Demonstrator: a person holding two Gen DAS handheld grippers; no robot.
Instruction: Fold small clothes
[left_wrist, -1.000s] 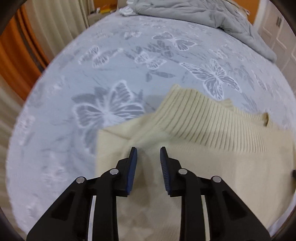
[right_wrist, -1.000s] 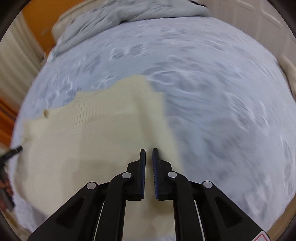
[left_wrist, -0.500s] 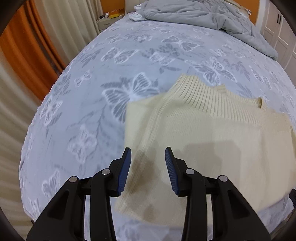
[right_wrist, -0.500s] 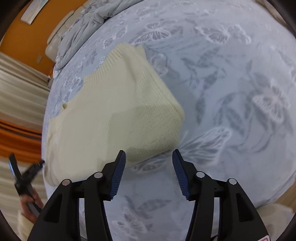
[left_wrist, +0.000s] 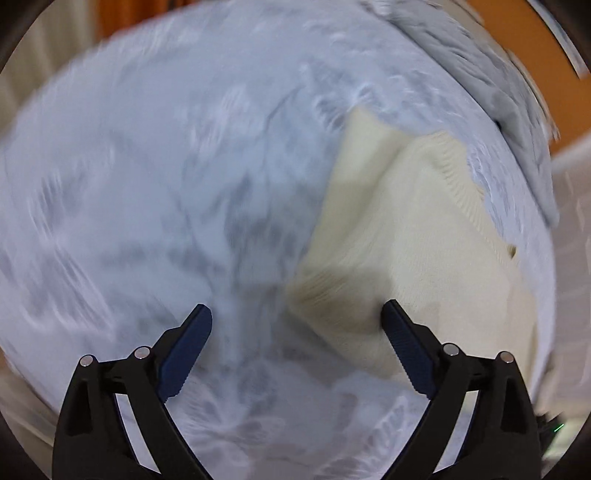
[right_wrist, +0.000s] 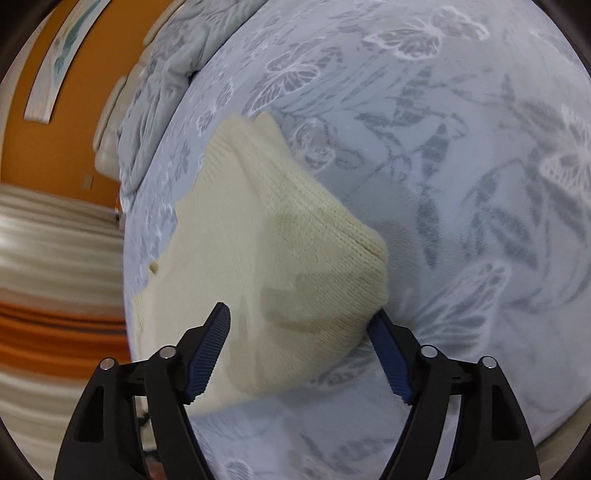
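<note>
while both jaws are opening wide with nothing held, the left gripper (left_wrist: 295, 328) and right gripper (right_wrist: 300, 328) hang over the folded sweater (right_wrist: 280, 236) on the bed (right_wrist: 461, 155), so a new grab probably comes next.

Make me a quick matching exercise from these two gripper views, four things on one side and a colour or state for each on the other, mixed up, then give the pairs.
1. sweater
2. bedspread
3. duvet
4. right gripper

A. plain grey, crumpled
B. cream knit, folded
C. jaws opening, gripping nothing
D. pale blue, butterfly print

Pairs: 1-B, 2-D, 3-A, 4-C
</note>
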